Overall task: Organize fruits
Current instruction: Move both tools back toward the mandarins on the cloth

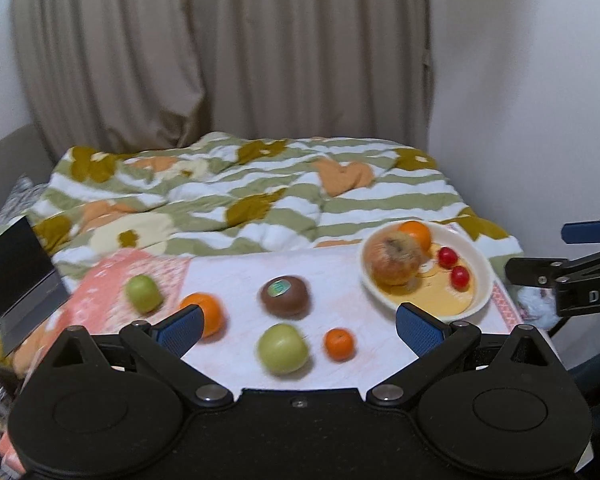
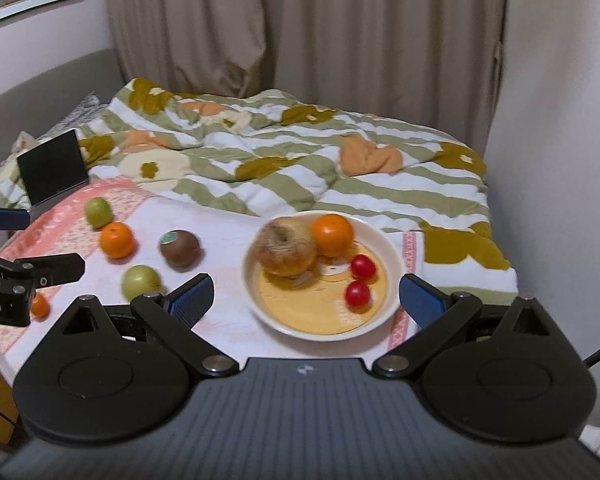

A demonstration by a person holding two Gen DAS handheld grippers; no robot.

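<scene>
Left wrist view: the left gripper point(image 1: 300, 326) is seen spread wide w/ nothing between the blue-padded fingers point(image 1: 182, 330). A round cream bowl w/ a yellow printed bottom point(image 1: 482, 276) is found at approx 2 o'clock, on the pale pink-and-white cloth-covered table point(image 1: 236, 272). Already loaded in it: a big wrinkled brownish apple point(image 1: 396, 260), a round orange point(image 1: 417, 233) behind it, and 2 small red tomatoes point(image 1: 447, 257) point(image 1: 459, 277). So the job is judged maybe halfway. Left loose on the cloth: a brown kiwi w/ a green sticker point(image 1: 285, 295) at 12 o'clock, a pale green apple point(image 1: 283, 348) right in the gap between the fingers, a small mandarin point(image 1: 340, 344) just beside it at 1 o'clock, a bigger orange fruit point(image 1: 206, 314) touching (or just behind, can't be told) the left finger, and a smaller green fruit point(image 1: 143, 293) out at 10 o'clock. The pale green apple is judged the closest pick.

Right wrist view: the right gripper point(image 2: 306, 296) is also held wide open and empty. The cream bowl point(image 2: 256, 296) sits straight ahead at 12 o'clock, framed between the fingers but not touched. The loose fruit is spread from 9 to 11 o'clock, well apart from this gripper; the pale green apple point(image 2: 140, 282) is nearest, just beside its left finger point(image 2: 192, 296). The left gripper's black arm point(image 2: 32, 272) is seen at 9 o'clock. A dark tablet point(image 2: 54, 166) is propped at 10 o'clock, w/ a striped floral duvet point(image 2: 300, 160) behind.
</scene>
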